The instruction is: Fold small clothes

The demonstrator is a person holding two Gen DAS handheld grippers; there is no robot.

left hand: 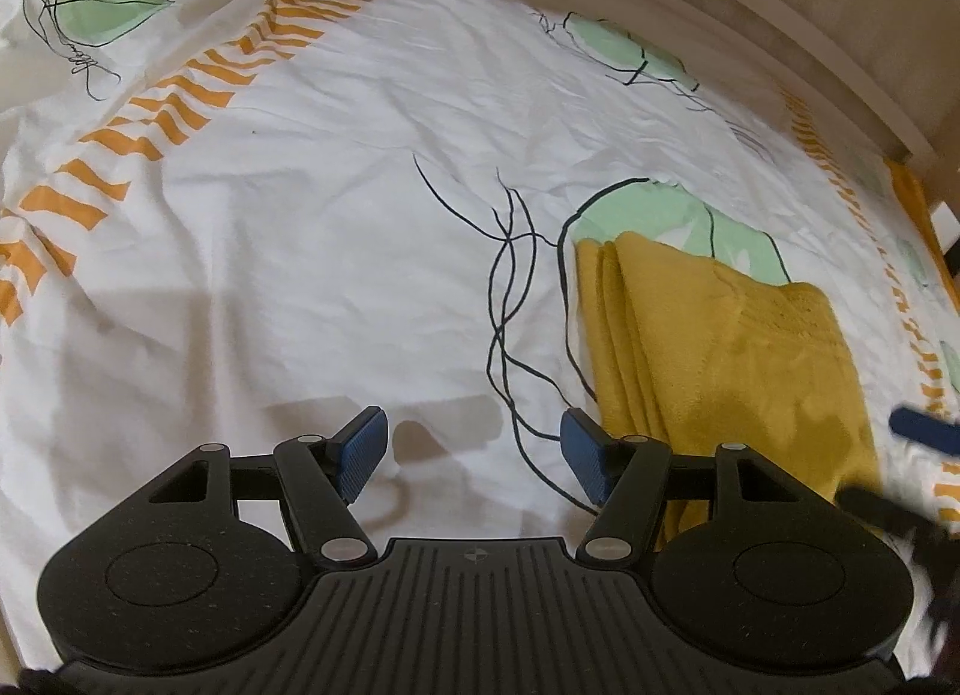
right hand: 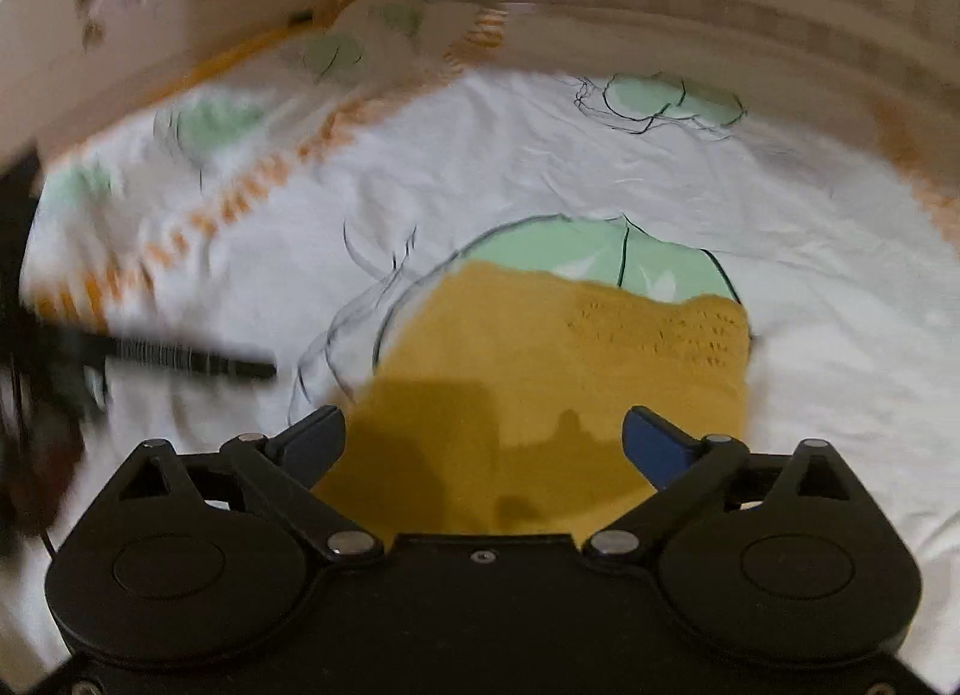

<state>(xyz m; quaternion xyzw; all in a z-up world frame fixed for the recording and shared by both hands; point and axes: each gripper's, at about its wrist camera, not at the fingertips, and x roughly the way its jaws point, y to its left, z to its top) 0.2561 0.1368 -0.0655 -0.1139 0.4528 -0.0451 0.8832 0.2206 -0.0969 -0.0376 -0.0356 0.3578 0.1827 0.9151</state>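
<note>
Right wrist view blurs; both grippers' fingers (right hand: 657, 446) apart (nothing held), garment (right hand: 540, 371) partly hidden.

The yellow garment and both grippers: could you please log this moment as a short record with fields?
garment: yellow cloth, folded in layers, lying on the bed
surface: white sheet with green and orange print
left gripper: open, empty, over bare sheet left of the cloth
right gripper: open wide, nothing clamped, cloth below it
right view: blurred

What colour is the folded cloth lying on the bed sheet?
Mustard yellow, plain. The folded cloth shows best in the left wrist view.
</note>
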